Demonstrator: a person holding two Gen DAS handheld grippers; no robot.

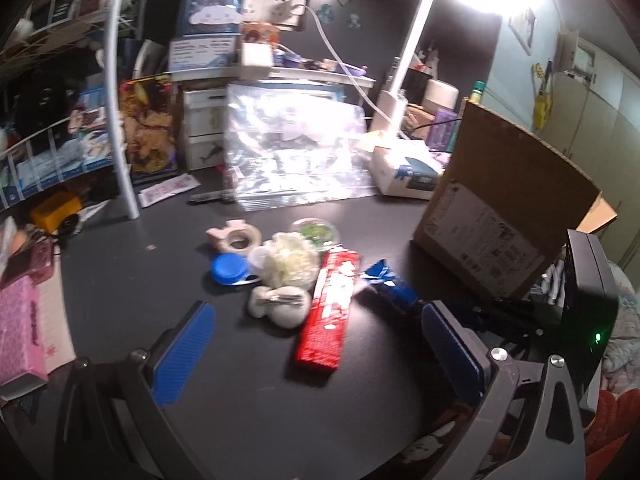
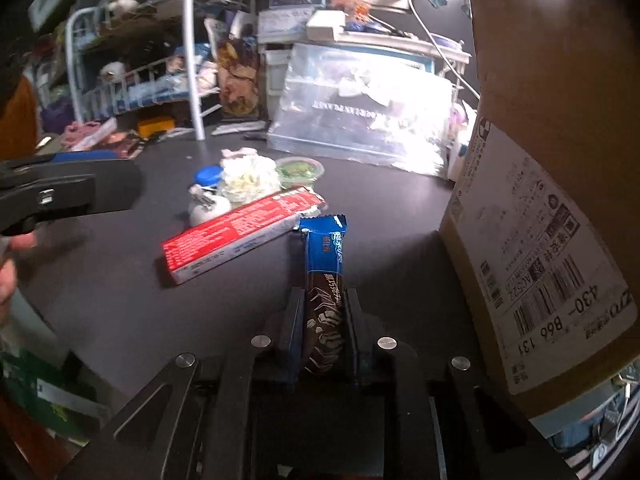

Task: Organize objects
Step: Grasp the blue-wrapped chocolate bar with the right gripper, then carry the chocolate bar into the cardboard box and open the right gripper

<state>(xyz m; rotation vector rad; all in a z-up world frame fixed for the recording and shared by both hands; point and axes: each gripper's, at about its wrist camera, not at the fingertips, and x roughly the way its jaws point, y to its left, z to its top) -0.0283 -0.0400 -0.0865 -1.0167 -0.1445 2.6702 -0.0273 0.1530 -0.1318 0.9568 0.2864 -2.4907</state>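
**Blue wrapper pinched, cardboard box waiting alongside**

Blue foil leads the play: the right gripper (image 2: 322, 320) has its two fingers pressed in on the snack bar (image 2: 324, 272), clamping the lower, brown-printed end while the blue top pokes forward past the fingertips. That grip along the bar's length looks chosen to keep it straight for a drop into the cardboard box (image 2: 532, 208), which stands just right of the bar, its labelled side tilted toward the camera. Probably that box is the collecting bin.

Left of the box, the left gripper (image 1: 316, 344) hovers spread wide and empty over the dark desk (image 1: 120, 272), seemingly lined up on the next candidate. The red carton (image 1: 330, 312) lies closest, its far end touching the bar's blue tip. Beyond the carton huddle a cream pompom (image 1: 290, 258), a white plush (image 1: 280, 304), a blue lid (image 1: 230, 268), a tape roll (image 1: 238, 240) and a clear cup with green contents (image 1: 316, 232).

Watch the box's tall near wall: I'd say the bar must clear it. The lamp (image 1: 404, 68) glares behind.
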